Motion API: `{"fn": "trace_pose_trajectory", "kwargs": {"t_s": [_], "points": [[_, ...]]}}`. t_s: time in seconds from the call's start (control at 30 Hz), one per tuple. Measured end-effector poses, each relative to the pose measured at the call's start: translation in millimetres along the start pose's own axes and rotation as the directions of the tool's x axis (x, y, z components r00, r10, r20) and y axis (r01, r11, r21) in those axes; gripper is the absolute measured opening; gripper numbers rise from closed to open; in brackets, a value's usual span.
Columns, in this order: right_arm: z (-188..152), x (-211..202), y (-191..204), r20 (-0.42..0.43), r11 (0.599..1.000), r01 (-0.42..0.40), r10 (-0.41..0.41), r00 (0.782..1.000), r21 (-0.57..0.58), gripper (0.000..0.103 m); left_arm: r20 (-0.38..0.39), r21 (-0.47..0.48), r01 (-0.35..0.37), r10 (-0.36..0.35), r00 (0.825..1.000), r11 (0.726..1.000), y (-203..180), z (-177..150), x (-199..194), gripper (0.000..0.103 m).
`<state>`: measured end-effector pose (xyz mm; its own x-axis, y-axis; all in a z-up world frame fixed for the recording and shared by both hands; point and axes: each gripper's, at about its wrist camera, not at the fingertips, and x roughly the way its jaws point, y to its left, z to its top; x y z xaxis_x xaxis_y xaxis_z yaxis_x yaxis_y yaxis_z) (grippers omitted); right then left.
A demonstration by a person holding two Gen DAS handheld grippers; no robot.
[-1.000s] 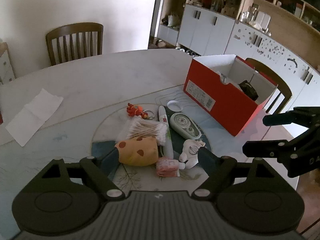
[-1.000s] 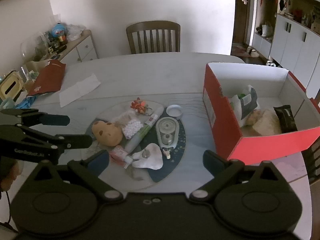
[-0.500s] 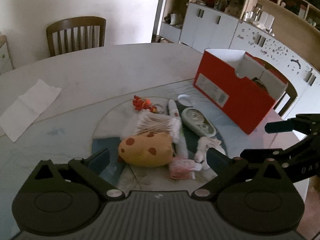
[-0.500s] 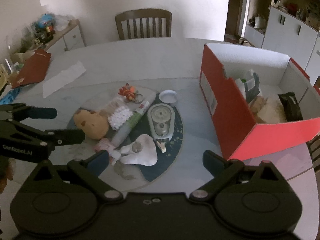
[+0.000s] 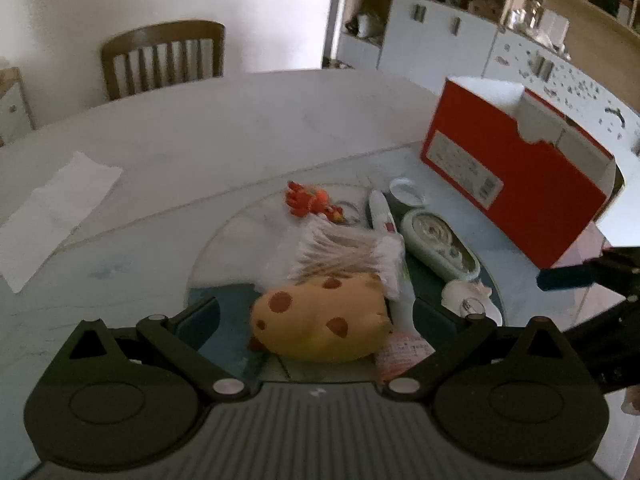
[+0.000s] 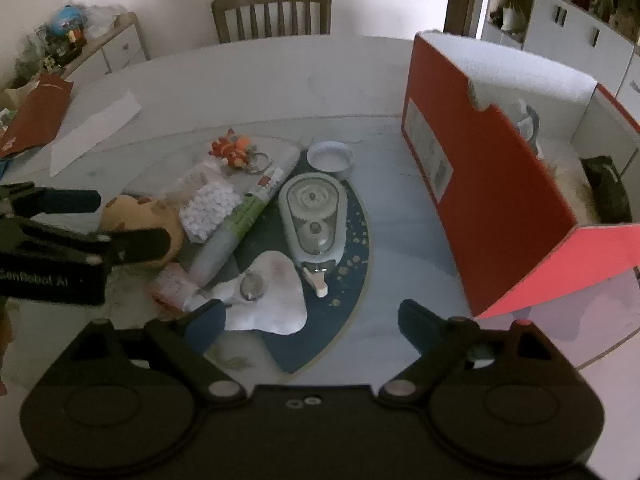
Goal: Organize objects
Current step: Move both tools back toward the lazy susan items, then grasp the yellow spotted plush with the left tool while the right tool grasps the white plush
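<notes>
Left tool (image 5: pixel 316 316) spread wide, grasping nothing; its dark blue fingertips (image 5: pixel 198 316) sit either side of the yellow plush toy with brown spots (image 5: pixel 320 326), not visibly touching it. Right tool (image 6: pixel 310 326) also spread wide and empty, hovering over the near edge of the pile; its left fingertip (image 6: pixel 206 322) is beside the white cloth-like item with a metal ring (image 6: pixel 268 294).

Objects clustered on a round dark blue and white placemat (image 6: pixel 348 264) on the pale marble tabletop (image 5: pixel 240 120). Plush toy at near left of the pile. Bundle of white cotton swabs in clear wrap (image 5: pixel 344 248) touching the plush on its far side. White and green tube (image 6: pixel 244 220) lies diagonally between the swabs and the pale green correction-tape dispenser (image 6: pixel 314 218). Small pink patterned packet (image 5: pixel 404 354) near the tube's near end. Orange-red keychain charm with metal rings (image 6: pixel 234 150) at the far side of the pile. Small round white lid (image 6: pixel 330 158) just beyond the dispenser.

Open red cardboard shoebox (image 6: pixel 492 200) stands right of the mat, apart from it, already holding a dark item and some pale items, blurred. White paper sheet (image 5: pixel 56 212) lies far left on the tabletop. Wooden slat-back chair (image 5: pixel 162 60) beyond the far edge.
</notes>
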<state>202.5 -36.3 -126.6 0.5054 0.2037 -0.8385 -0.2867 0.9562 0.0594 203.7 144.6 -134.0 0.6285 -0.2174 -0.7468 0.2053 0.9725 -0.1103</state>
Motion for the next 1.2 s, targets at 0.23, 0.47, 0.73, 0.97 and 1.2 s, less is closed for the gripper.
{"fn": "trace_pose_trajectory", "kwargs": {"t_s": [0.23, 0.47, 0.73, 0.97, 1.2], "points": [[0, 11, 3, -0.023, 1.0, -0.014, 0.014, 1.0, -0.008, 0.089, -0.031, 0.009, -0.025, 0.026, 0.999, 1.0, 2, -5, 15, 0.103], [3, 16, 7, -0.035, 0.999, -0.045, 0.044, 0.998, -0.011, 0.077, -0.028, 0.008, -0.04, 0.041, 0.999, 0.999, 4, -2, 20, 0.103], [5, 16, 9, -0.038, 0.997, -0.078, 0.078, 0.996, 0.005, 0.061, -0.027, -0.001, -0.035, 0.035, 0.999, 0.999, 3, -2, 16, 0.102], [3, 10, 11, -0.033, 0.996, -0.093, 0.093, 0.995, 0.009, 0.044, -0.041, -0.013, -0.006, 0.006, 0.999, 1.0, 2, -1, 12, 0.081], [1, 2, 9, -0.014, 0.995, -0.101, 0.101, 0.995, 0.013, 0.03, -0.035, -0.016, 0.005, -0.005, 0.999, 1.0, -3, -2, 4, 0.074]]}}
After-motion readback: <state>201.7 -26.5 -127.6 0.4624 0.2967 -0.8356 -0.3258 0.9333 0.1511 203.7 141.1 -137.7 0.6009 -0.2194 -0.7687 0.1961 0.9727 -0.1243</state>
